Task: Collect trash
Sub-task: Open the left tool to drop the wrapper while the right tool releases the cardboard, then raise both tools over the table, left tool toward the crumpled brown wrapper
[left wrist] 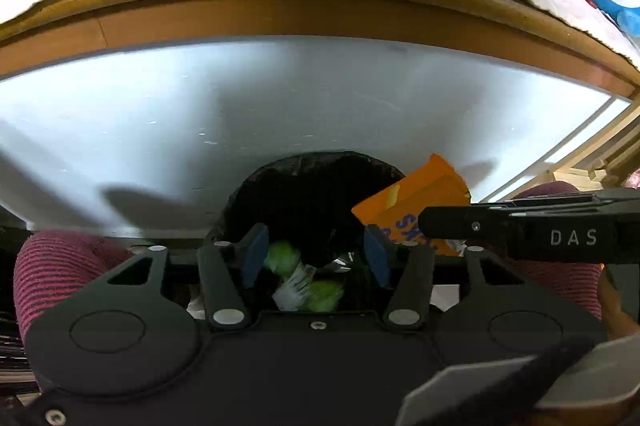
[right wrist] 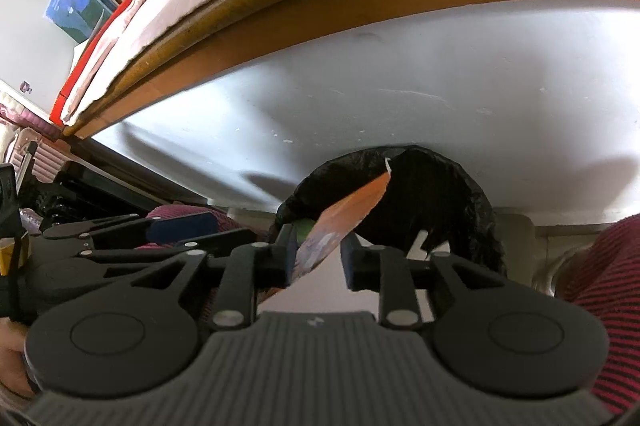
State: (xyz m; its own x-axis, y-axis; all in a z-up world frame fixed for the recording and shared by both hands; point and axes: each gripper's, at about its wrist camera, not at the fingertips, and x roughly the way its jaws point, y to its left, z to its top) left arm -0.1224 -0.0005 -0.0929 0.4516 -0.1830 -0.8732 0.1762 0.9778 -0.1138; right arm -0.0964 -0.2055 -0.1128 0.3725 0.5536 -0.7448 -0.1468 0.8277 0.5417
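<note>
- Left wrist view: a black plastic bin bag is seen with its mouth open, set against a white panel below a wooden bed frame
- The left gripper is held directly over the bag's mouth; its jaws stand partly apart and no pad is seen pressing on anything
- A crumpled green-and-white wrapper is seen between and just below the blue pads, blurred; it is judged to be released and on its way into the bag, though whether it is already resting inside cannot be told
- An orange cardboard box with blue lettering is seen at the right side of the bag's mouth, tilted, with the right gripper reaching in beside it from the right
- Right wrist view: the same orange box is seen edge-on, standing tilted between the blue pads, its upper end pointed into the bag
- The right gripper is parted to a narrow gap; the box lies against the left pad, while a clear gap is seen at the right pad, so the box is judged to be let go rather than clamped
- The left gripper is seen at the left, just beside the bag's rim
- Progress is judged as follows: two pieces of trash are brought to the bag and are at the point of release; confirming that both drop fully inside is left, and whether more trash remains elsewhere is not shown
</note>
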